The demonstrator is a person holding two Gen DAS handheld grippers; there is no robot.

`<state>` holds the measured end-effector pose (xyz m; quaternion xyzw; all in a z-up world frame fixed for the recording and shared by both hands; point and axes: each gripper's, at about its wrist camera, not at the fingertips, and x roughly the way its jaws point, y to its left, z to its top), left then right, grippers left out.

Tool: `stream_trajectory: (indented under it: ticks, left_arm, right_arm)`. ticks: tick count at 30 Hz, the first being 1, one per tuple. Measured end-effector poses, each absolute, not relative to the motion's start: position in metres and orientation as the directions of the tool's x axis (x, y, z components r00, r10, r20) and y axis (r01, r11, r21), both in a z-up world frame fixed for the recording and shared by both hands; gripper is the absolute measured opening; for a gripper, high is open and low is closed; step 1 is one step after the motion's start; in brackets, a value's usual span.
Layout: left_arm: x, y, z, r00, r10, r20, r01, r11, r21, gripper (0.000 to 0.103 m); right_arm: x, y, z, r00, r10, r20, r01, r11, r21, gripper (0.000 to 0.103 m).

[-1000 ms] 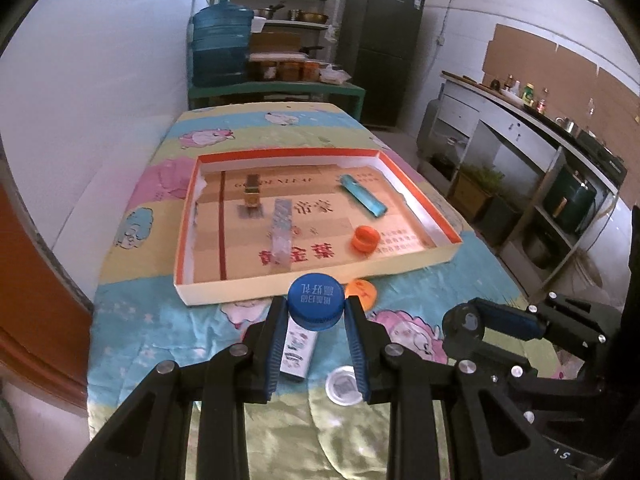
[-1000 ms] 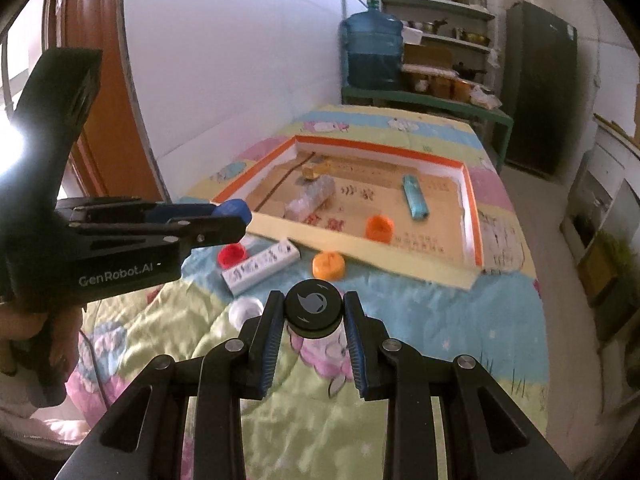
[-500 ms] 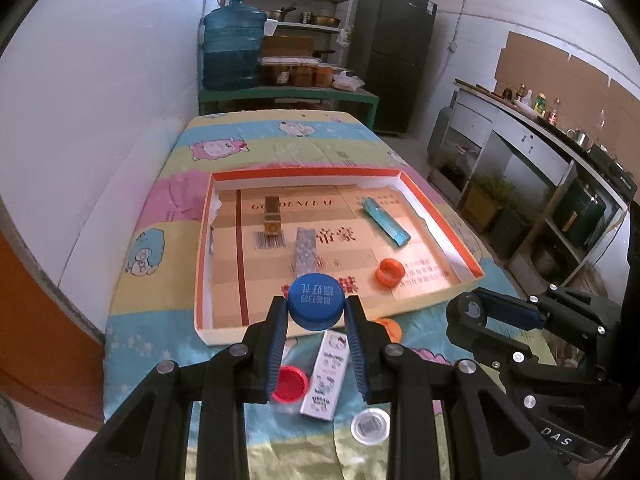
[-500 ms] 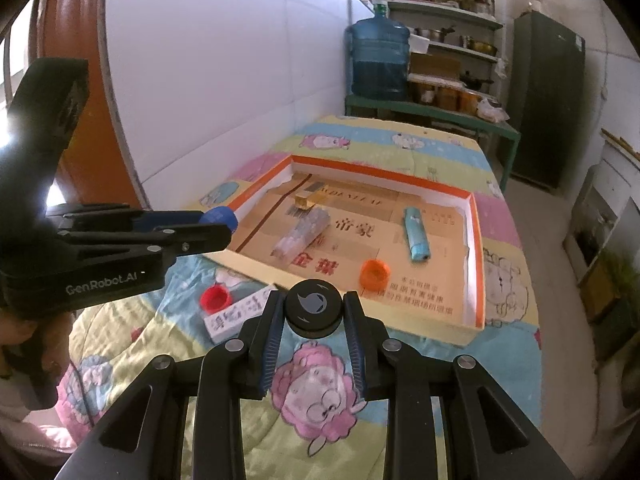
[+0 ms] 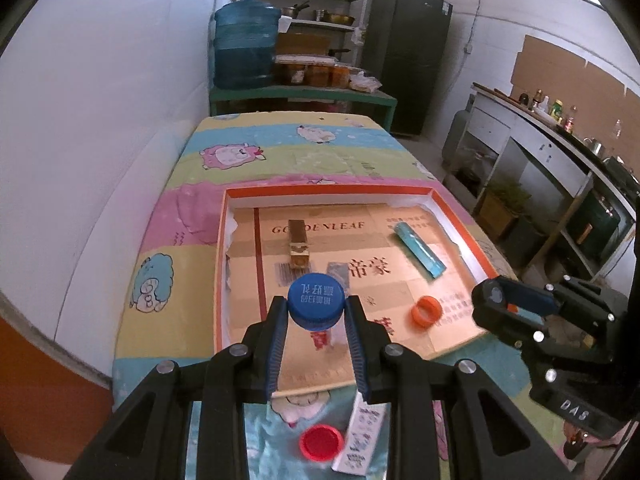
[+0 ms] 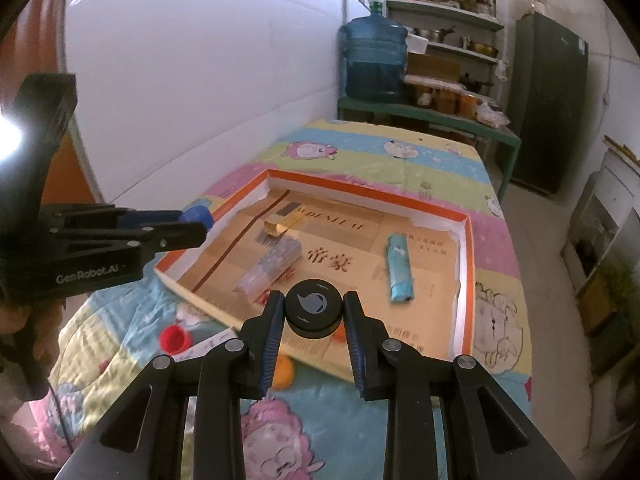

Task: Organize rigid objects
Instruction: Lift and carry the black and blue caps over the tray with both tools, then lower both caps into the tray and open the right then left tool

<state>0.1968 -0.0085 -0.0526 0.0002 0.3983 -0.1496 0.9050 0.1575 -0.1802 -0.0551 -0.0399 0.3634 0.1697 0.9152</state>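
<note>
Left gripper: fingers clamped on the blue cap, one pad on each side, printed top facing the camera.
Right gripper: fingers clamped on the black cap, held the same way, its pale logo facing the camera.
Under the left fingers: near part of the tray, a shallow box lid with an orange rim and a printed cardboard floor. The blue cap is held above it, not resting.
Under the right fingers: near edge of the same tray; the black cap is held above that edge.
Ahead of the left fingers, in the tray: gold block; clear plastic piece just behind the blue cap.
Right of the left fingers, in the tray: orange ring cap; teal lighter farther off.
Below the left fingers, outside the tray: red cap and white printed box, just beside each other on the cloth.
Below the right fingers, outside the tray: orange cap, partly hidden by the left-hand finger.
Support: bench under a cartoon-print cloth.
Background: blue water jug on a green shelf beyond the bench.
</note>
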Motion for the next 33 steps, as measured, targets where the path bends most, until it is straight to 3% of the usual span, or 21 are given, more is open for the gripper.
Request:
stream_trajectory:
  ticks: [33]
  left_arm:
    - [0.255, -0.007, -0.097, 0.575, -0.229, -0.785, 0.233, 0.966, -0.111, 0.030]
  right_arm:
    - [0.262, -0.172, -0.096, 0.595, 0.309, -0.742, -0.355, 0.929, 0.102, 0.031]
